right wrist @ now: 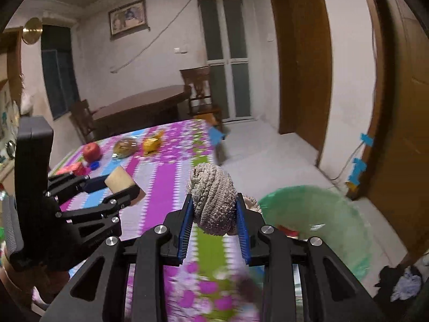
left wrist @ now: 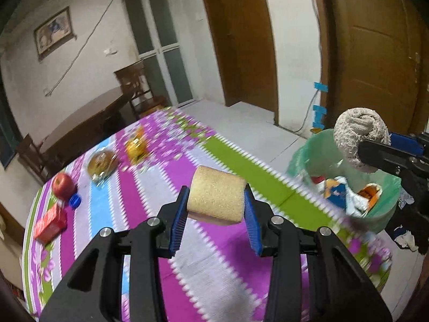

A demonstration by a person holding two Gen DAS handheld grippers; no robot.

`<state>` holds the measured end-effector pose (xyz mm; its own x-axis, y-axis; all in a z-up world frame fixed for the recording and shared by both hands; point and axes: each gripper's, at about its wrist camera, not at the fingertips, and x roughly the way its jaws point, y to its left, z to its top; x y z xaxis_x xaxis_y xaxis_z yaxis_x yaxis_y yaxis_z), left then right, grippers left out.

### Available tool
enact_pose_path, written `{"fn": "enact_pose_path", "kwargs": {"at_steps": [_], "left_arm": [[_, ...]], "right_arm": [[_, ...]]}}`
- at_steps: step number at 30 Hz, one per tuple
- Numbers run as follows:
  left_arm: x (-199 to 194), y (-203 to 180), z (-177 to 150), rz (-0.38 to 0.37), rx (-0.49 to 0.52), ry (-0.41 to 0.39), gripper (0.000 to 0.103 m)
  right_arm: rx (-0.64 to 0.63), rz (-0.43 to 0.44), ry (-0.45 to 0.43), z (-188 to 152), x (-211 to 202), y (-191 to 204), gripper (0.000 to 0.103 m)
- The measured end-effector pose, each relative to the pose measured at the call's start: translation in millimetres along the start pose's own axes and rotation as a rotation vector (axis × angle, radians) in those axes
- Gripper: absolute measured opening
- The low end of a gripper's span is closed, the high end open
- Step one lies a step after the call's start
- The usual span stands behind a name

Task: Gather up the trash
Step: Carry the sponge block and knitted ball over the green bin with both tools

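Striped cloth in purple, white, blue and green covers the tabletop (left wrist: 219, 268) under both tools. Far off to the left of the left hand-held gripper (left wrist: 216, 209) lie a red box (left wrist: 49, 224), a blue bottle cap (left wrist: 75, 200) and a red apple (left wrist: 63, 183); farther ahead and still left of it sit a clear-wrapped bun (left wrist: 102, 165) and a yellow wrapper (left wrist: 136, 146), blurred. The left hand-held gripper itself is clamped on a tan sponge block (left wrist: 217, 197), its blue pads (left wrist: 179, 224) pressing the block's two sides and holding it clear above the cloth. To its right, past the tabletop's edge, stands a bin lined with a green bag (left wrist: 386, 209), already holding mixed rubbish. Above the bin's rim hangs the right hand-held gripper (right wrist: 214, 212), closed on a rolled grey knitted cloth (right wrist: 213, 201); the roll bulges out above and below its blue pads (right wrist: 185, 230). In the right wrist view the bin (right wrist: 335, 228) lies just ahead and to the right of that tool, and the left one with its sponge is beside it on the left, apart. A dark heap of clothing (right wrist: 402, 284) lies on the floor right of the bin.
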<state>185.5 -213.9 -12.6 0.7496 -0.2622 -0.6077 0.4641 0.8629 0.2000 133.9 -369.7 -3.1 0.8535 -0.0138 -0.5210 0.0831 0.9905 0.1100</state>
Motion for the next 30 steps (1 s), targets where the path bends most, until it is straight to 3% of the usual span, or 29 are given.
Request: {"fn": "enact_pose_path", "kwargs": {"at_steps": [13, 22, 30], "left_arm": [[31, -96, 49, -0.148, 0.136, -0.017, 0.038], [51, -143, 65, -0.24, 0.237, 0.02, 0.038], [67, -163, 70, -0.33, 0.29, 0.076, 0.038]], "right_arm": [[0.053, -0.242, 0.083, 8, -30, -113, 0.032], [0.106, -0.29, 0.188, 9, -25, -162, 0.032], [0.164, -0.282, 0.292, 7, 2, -180, 0.032]]}}
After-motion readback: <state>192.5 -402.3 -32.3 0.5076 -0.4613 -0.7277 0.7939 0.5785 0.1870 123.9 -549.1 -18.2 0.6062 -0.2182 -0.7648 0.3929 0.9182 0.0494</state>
